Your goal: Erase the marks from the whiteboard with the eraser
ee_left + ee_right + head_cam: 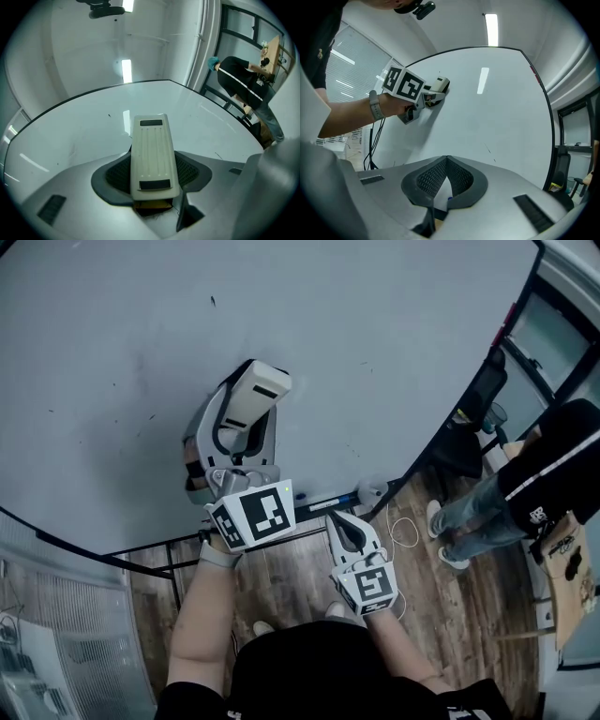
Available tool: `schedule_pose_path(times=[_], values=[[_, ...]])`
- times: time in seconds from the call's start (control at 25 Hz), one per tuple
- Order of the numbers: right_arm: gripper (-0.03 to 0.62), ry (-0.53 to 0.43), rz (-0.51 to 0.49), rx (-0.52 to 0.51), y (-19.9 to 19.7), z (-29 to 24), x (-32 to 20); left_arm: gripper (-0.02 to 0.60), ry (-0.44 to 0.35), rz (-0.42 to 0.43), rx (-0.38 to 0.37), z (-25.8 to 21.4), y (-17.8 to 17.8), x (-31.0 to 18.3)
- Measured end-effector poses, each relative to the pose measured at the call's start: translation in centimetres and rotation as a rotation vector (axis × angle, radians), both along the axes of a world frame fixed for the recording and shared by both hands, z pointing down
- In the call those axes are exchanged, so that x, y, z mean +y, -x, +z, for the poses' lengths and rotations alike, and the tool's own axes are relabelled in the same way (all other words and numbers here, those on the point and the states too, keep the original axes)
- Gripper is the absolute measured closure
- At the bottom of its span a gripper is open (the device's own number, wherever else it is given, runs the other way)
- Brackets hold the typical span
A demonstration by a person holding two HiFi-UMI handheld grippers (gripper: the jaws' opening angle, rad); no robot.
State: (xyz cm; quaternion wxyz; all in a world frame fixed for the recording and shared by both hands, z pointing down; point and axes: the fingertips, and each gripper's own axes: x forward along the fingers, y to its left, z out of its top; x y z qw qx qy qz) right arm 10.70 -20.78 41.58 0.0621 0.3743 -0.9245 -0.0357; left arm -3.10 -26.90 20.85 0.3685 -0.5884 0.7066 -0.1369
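Near the lower edge of the whiteboard (375,343), the eraser (255,395) is held by the left gripper (234,442). The jaws are clamped on its two long sides toward the back end, w/ the cream plastic back turned to that gripper's camera and the front end aimed at the board; whether it's actually touching the surface can't be told. The right gripper (336,519) is carried lower, below the board's edge in the head view, jaws brought together tip to tip w/ nothing between them. Handling, as judged: the eraser is taken to be light, a stiff ribbed plastic shell over a softer pad (a brownish layer is seen under the shell in the left gripper view). A side grip on the hard shell, approx. mid-length or back, is therefore the place to take it, not the pad. Smooth plastic may slip or twist in the jaws if one end is pushed hard, so pressure is best kept flat. Only a few small dark marks (212,301) are seen, scattered & faint. Writing: none can be read on the eraser, just two dark blank rectangles at its ends. The gripper cubes carry black/white square markers, no text. White print on a bystander's (553,456) dark clothing is too small to be read.
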Motion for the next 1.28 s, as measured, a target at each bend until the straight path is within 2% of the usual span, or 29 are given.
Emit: schedule_pose_path(times=[0.2, 0.32, 0.56, 0.76, 0.96, 1.08, 1.28], values=[[0.568, 0.014, -0.026, 0.013, 1.1, 0.7, 0.4, 0.316, 0.079, -0.003, 0.022, 4.2, 0.7, 0.4], [0.568, 0.010, -0.035, 0.017, 1.4, 0.7, 0.6, 0.315, 0.089, -0.002, 0.033, 4.8, 0.7, 0.4], [0.568, 0.012, -0.006, 0.008, 0.2, 0.5, 0.4, 0.314, 0.038, 0.013, -0.011, 1.1, -0.8, -0.4], [0.566, 0.005, 0.018, -0.004, -0.8, 0.2, 0.0, 0.314, 0.009, 0.057, 0.010, -2.2, -2.5, -1.2], [0.568, 0.000, 0.007, -0.012, -0.5, -0.3, -0.3, 0.314, 0.042, 0.125, 0.065, -1.9, -2.9, -0.7], [0.568, 0.001, -0.012, -0.016, 0.2, -0.4, -0.2, 0.314, 0.084, 0.101, 0.096, 0.0, -1.5, -0.2], [0.568, 0.010, -0.056, -0.007, 1.5, 0.2, 0.5, 0.314, 0.096, 0.018, 0.122, 3.2, 2.5, 1.5]])
